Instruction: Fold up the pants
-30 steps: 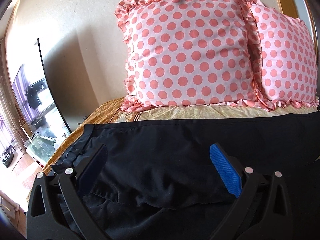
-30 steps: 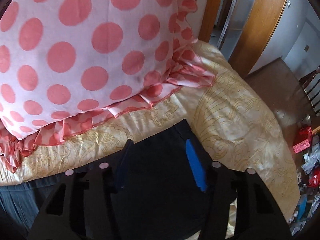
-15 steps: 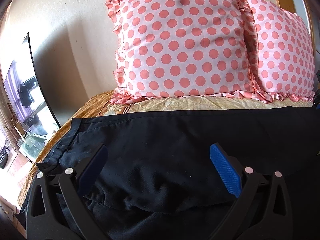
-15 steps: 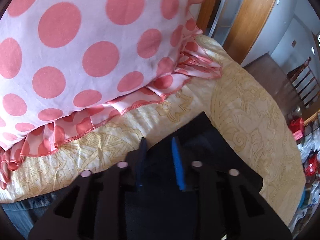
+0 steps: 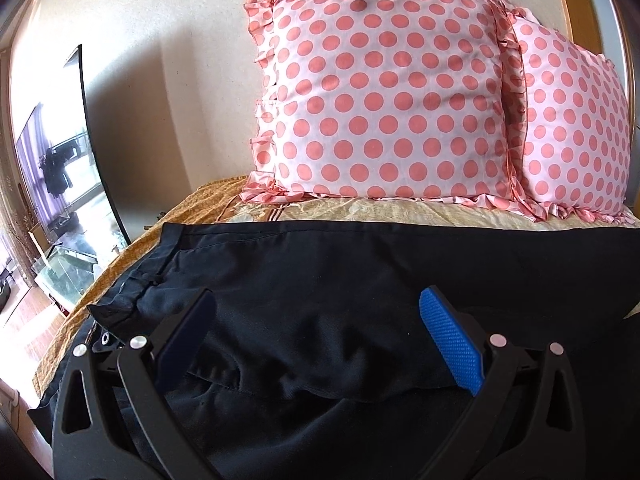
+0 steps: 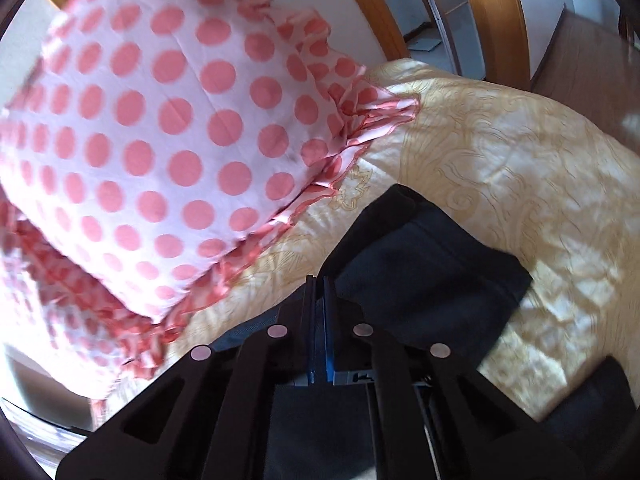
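Black pants [image 5: 320, 264] lie spread across the bed, waistband [image 5: 136, 280] at the left. My left gripper [image 5: 316, 300] hovers open just over the seat of the pants, blue pads [image 5: 452, 340] wide apart with cloth below them, not pinched. In the right wrist view the leg end of the pants [image 6: 420, 272] lies on the yellow bedspread [image 6: 520, 184]. My right gripper [image 6: 318, 284] is closing its last bit there, its pads pressed together on the edge of the leg cloth. What lies under its fingers is hidden.
Two pink polka-dot pillows [image 5: 384, 96] lean on the wall behind the pants, one close to the right gripper [image 6: 152, 152]. The bed's left edge [image 5: 80, 312] drops to a glass table and window. A wooden door frame [image 6: 492, 12] and floor lie past the bed's right side.
The right gripper's jaws went from open around the leg end to shut on it, and the gripper rolled and pulled back from the pillow. The left gripper stayed open, shifting slightly.
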Motion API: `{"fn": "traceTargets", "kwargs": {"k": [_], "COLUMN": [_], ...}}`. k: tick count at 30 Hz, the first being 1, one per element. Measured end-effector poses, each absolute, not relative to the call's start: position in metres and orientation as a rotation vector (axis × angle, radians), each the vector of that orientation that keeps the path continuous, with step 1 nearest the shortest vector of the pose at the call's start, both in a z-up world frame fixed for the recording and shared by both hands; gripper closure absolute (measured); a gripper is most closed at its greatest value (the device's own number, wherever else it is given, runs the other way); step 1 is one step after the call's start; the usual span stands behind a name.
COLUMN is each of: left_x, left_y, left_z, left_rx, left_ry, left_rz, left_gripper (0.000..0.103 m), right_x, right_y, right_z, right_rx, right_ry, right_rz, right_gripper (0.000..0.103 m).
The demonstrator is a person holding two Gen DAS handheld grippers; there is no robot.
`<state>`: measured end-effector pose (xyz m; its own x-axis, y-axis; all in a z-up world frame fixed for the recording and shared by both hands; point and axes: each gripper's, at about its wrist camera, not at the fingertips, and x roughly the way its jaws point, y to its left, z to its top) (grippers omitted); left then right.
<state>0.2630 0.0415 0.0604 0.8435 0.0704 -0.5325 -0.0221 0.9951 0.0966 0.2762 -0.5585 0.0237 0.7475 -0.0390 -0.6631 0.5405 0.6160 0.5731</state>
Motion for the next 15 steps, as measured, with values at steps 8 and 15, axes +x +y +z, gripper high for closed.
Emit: {"fn": "traceTargets", "kwargs": {"k": [8,15], "left_x": [0.244,0.237], "left_y": [0.049,0.048], "left_z": [0.062,0.06], "left_rx": [0.066,0.057], "left_ry": [0.554,0.565], "left_rz": [0.049,0.037], "left_gripper": [0.002,0.002], "right_x": [0.141,0.115], "right_y": [-0.516,-0.5], "right_z": [0.027,0.003], "right_rx": [0.864,0.898], "right_ry": [0.491,0.645], "right_rz": [-0.288,-0.26], "right_gripper": [0.102,0.1]}}
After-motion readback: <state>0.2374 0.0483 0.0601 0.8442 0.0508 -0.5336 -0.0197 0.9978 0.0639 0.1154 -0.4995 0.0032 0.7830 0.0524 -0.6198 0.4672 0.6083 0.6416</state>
